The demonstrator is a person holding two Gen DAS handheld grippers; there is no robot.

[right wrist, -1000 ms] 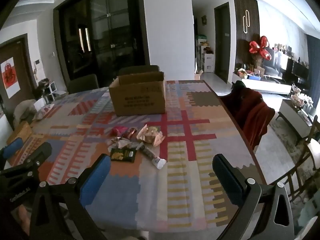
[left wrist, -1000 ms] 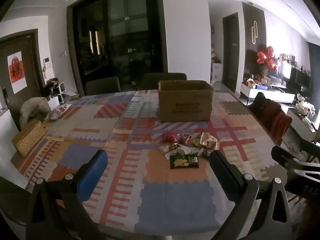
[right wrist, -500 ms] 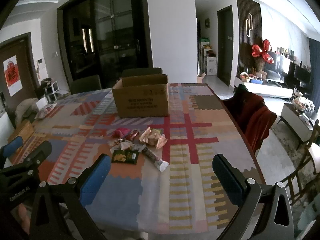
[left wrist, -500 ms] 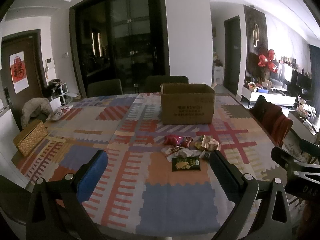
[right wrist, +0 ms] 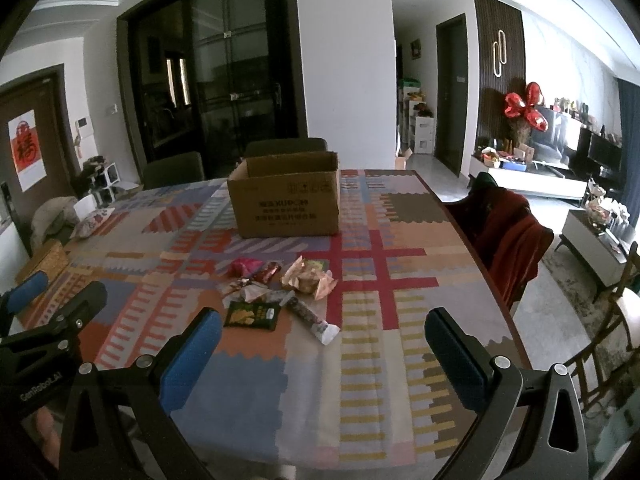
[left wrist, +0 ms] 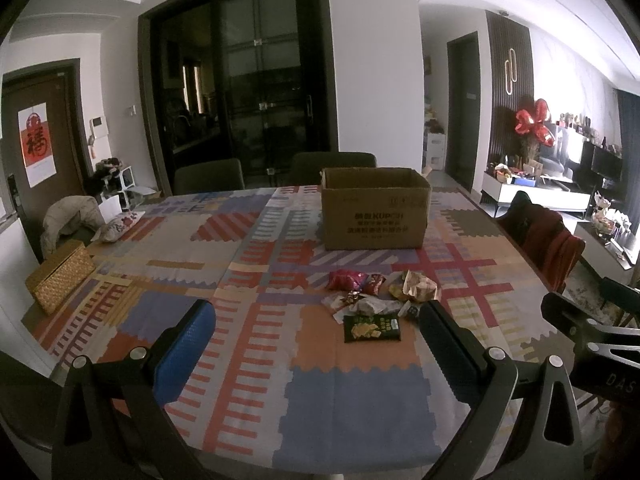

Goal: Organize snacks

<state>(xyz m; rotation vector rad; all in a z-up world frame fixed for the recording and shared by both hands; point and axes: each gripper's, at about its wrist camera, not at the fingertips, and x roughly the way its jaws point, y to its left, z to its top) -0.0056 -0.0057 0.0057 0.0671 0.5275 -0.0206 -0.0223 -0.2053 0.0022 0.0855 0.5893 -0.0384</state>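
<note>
The table (left wrist: 248, 408), under its patchwork cloth, fills both views. Compared with a second ago the cameras sit slightly higher and more level, so the room behind shows more and the table a little less; nothing lying on it has shifted. That suggests the person is only settling both tools into a starting pose, and the sorting has not begun.

The open cardboard box (left wrist: 374, 216) stands toward the far side, and nothing can be seen inside it from here. It looks like the likely home for the snacks.

The snack pile (right wrist: 276, 288) lies loose between the box and the near edge: a crumpled tan bag (right wrist: 308, 278), a pink packet (right wrist: 245, 267), a dark green chip packet (right wrist: 252, 315) nearest, and a long thin wrapper (right wrist: 314, 317) beside it.

The left gripper (left wrist: 316, 344) and the right gripper (right wrist: 322, 354) both hover above the near edge, jaws spread wide and empty, well short of the pile. The green packet seems the easiest first pick.
</note>
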